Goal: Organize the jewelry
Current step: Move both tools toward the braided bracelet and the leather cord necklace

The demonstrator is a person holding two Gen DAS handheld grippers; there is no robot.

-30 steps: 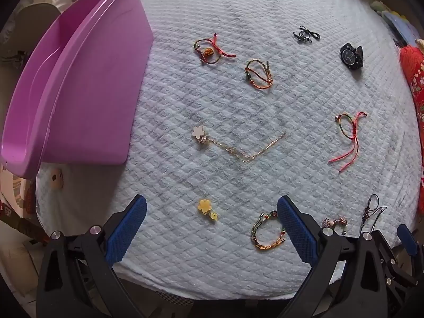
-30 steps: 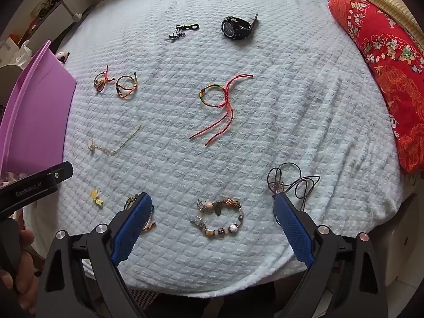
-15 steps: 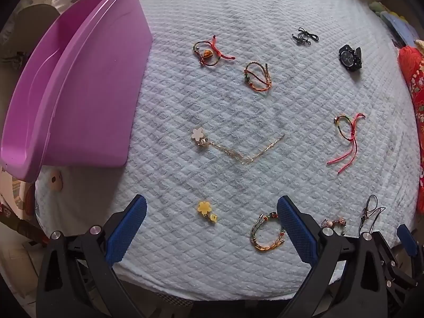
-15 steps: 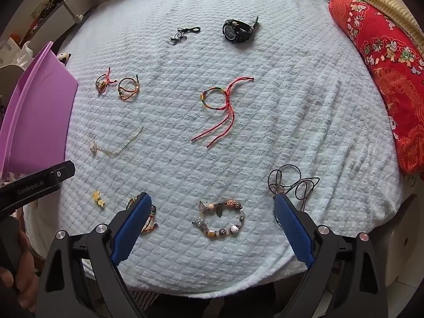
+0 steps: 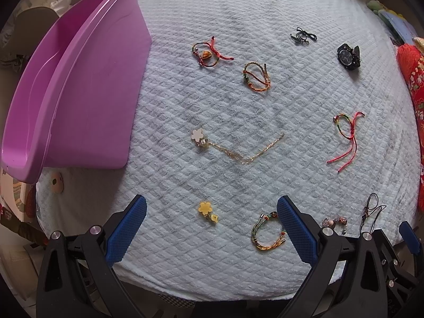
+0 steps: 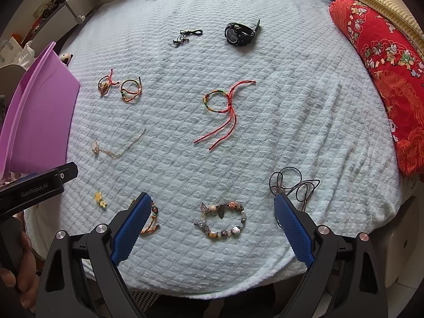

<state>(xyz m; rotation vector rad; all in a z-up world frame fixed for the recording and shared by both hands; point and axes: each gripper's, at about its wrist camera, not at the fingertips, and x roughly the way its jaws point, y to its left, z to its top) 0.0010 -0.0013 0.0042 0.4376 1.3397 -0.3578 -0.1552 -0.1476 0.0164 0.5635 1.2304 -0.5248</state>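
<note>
soft, even daylight is filling both views, and nothing is throwing a hard shadow. the pale quilted blanket (image 5: 238,106) is showing faint grey mottling across its middle. small, weak shadows are sitting under the black watch (image 6: 239,34). a mild sheen is running along the rim of the purple tub (image 5: 79,53). fisheye distortion is bending the blanket's edges into a curve, and black vignetting is closing the corners. focus is holding sharp in the centre, while the far edges are looking slightly soft.
</note>
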